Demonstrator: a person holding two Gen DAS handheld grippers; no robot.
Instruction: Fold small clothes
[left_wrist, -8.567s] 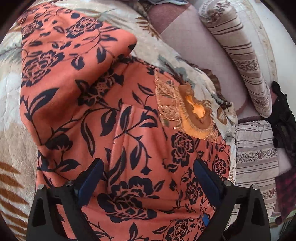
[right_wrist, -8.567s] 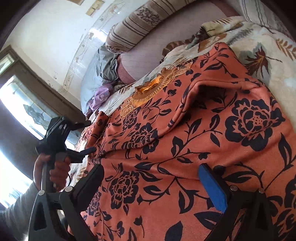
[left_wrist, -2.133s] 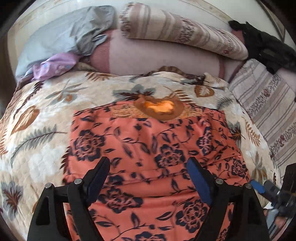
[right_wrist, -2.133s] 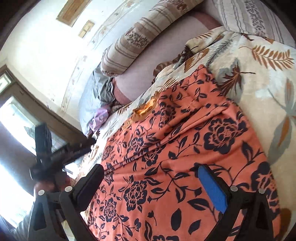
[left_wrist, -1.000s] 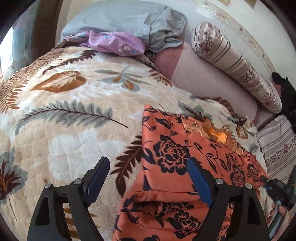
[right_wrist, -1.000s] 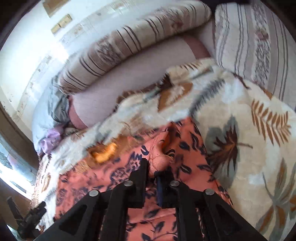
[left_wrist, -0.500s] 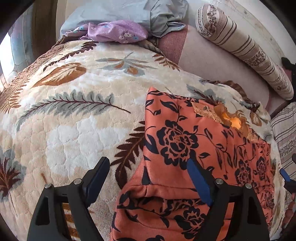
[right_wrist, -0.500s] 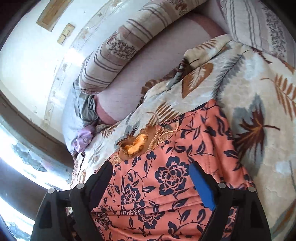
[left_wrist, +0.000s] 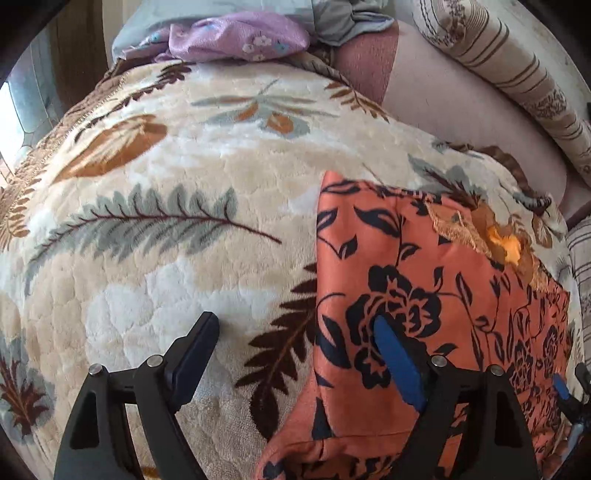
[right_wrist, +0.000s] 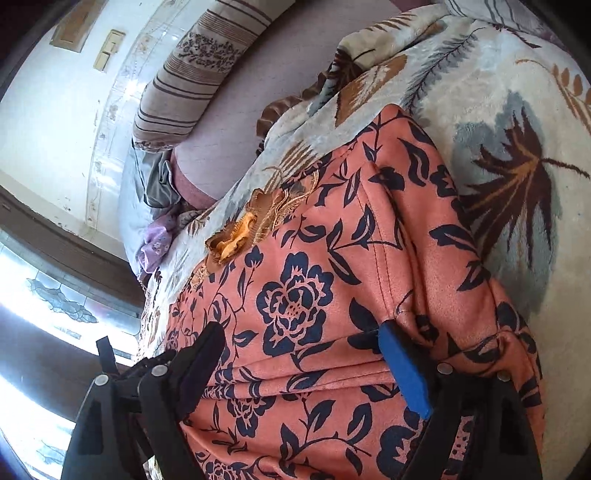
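Note:
An orange garment with dark navy flowers (left_wrist: 424, 295) lies folded on a cream leaf-patterned blanket (left_wrist: 166, 184). Its golden embroidered neckline (left_wrist: 506, 247) sits at the far side. My left gripper (left_wrist: 295, 347) is open over the garment's left edge, one finger above the blanket and the blue-padded finger (left_wrist: 395, 362) above the cloth. In the right wrist view the garment (right_wrist: 332, 277) fills the middle. My right gripper (right_wrist: 303, 354) hangs open just above it, nothing pinched. The left gripper (right_wrist: 110, 362) shows behind it.
A striped bolster pillow (left_wrist: 517, 62) and a mauve sheet (left_wrist: 461, 103) lie beyond the blanket. Grey and purple clothes (left_wrist: 240, 37) are heaped at the far left corner. A bright window (right_wrist: 44, 295) is on the left of the right wrist view.
My right gripper let go of a pinched fold of the garment, opened wide and tipped down over the cloth. My left gripper moved closer to the garment's left edge.

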